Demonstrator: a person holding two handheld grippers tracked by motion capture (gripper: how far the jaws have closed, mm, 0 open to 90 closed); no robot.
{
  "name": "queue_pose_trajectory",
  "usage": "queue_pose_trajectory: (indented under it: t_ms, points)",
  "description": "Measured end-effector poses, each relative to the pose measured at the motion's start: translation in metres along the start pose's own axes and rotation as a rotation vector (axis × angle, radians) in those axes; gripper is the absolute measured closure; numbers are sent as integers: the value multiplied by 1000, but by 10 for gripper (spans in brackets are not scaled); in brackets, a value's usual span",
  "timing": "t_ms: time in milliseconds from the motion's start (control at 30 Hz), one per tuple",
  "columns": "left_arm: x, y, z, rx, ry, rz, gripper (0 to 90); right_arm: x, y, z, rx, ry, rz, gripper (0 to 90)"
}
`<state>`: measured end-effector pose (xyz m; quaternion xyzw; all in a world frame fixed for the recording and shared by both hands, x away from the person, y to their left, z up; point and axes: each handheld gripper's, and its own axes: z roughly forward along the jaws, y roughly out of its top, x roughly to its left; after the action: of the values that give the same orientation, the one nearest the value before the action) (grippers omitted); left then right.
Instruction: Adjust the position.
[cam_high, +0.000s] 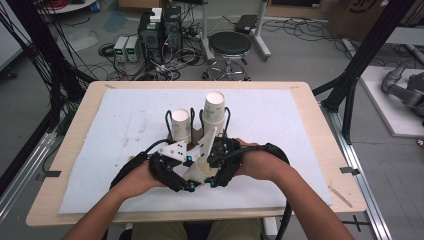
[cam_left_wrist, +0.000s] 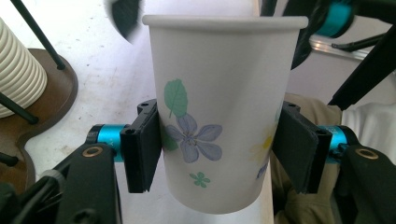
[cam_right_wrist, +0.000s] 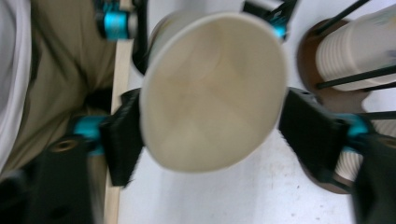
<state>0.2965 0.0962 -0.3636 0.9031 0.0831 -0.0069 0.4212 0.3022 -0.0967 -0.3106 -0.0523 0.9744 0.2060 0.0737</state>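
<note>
Two grippers are meeting over one flowered paper cup at the table's near edge.

The white foam mat (cam_high: 280, 125) is covering the wooden table (cam_high: 310, 92); two paper-cup stacks (cam_high: 213, 112) are standing in wire racks behind. The left gripper (cam_left_wrist: 219, 149) is clamping the flowered paper cup (cam_left_wrist: 219, 116) by its sides, while the right gripper (cam_right_wrist: 210, 130) is flanking the cup's rim, contact blurred, so I cannot tell its grip.
</note>
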Motion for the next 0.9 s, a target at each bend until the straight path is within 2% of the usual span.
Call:
queue_pose_trajectory:
  t_ms: [100,133,167,200,267,333,367,633,700,900]
  points:
    - [0,-2,-1,-13,-1,-6,368,-3,-7,-7,-102,11,54,213]
    - [1,-3,-2,-23,2,-13,368,-5,-9,-10,-144,15,65,213]
    - [1,-5,-3,-28,3,-19,366,-5,-16,-16,-211,12,106,213]
    - [2,-7,-3,-38,5,-26,366,-5,-16,-16,-211,12,106,213]
    - [3,-12,-5,-61,16,-38,363,-5,-23,-21,-271,7,137,213]
    - [4,-17,-6,-86,26,-50,361,-5,-37,-25,-329,-23,190,213]
    - [4,-20,-7,-107,31,-62,361,-5,-37,-25,-329,-23,190,213]
    - [10,-49,-21,-263,121,-148,359,-1,-81,-25,-483,-97,355,214]
    - [12,-55,-25,-296,142,-163,358,1,-92,-24,-504,-122,388,214]
    - [14,-71,-34,-364,182,-189,347,8,-124,-13,-556,-196,496,214]
